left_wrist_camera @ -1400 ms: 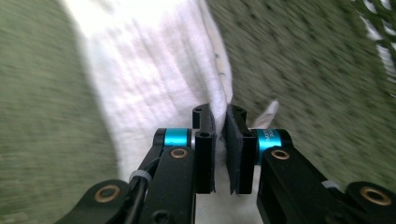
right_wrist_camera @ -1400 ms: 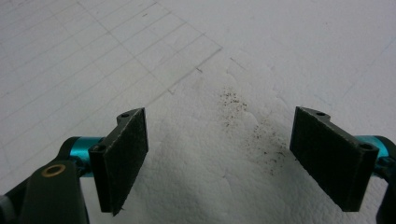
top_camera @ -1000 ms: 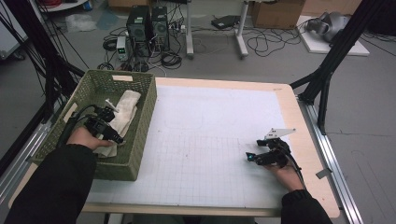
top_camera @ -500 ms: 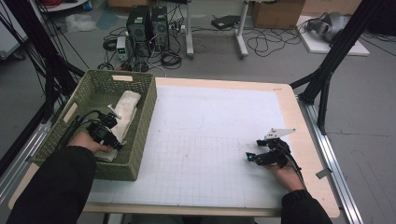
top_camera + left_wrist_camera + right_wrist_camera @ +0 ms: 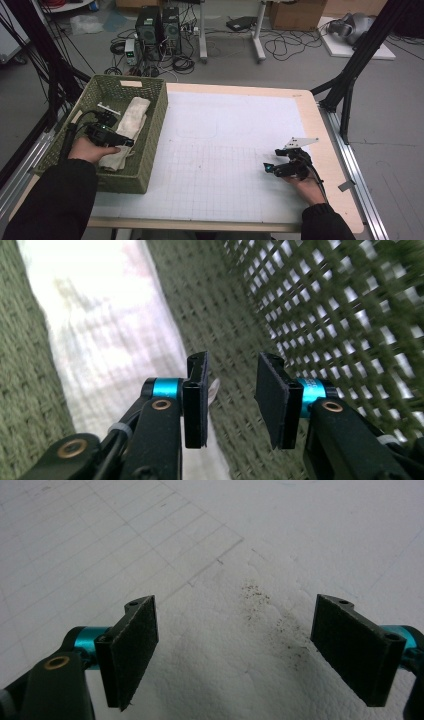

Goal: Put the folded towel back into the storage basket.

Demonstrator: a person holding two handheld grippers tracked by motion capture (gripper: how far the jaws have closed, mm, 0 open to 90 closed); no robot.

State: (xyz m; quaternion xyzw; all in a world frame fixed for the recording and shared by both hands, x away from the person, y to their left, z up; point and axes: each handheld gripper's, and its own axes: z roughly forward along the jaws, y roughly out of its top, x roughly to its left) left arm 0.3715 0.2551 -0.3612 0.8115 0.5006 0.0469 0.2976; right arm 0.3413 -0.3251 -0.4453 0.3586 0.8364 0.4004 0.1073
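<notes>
A green woven basket [image 5: 156,102] stands on the table's left side with a white cloth [image 5: 134,116] lying along its floor. My left gripper [image 5: 128,143] is down inside the basket over the near end of the cloth. Its jaws have just been opening. In the left gripper view the left gripper [image 5: 231,385] shows a gap with only the basket floor behind it, and the cloth [image 5: 100,325] lies to the left, one edge close by the left pad [image 5: 196,405]. My right gripper [image 5: 272,161] rests on the white gridded mat [image 5: 225,135], open wide with nothing between its pads [image 5: 131,650].
The basket's mesh wall [image 5: 350,320] rises close on the right of the left gripper. Wooden table border [image 5: 325,150] runs along the right edge. Computer cases [image 5: 157,25] and cables lie on the floor beyond the table.
The left gripper has shifted slightly inside the basket, above the cloth. The right hand and gripper have stayed where they were.
</notes>
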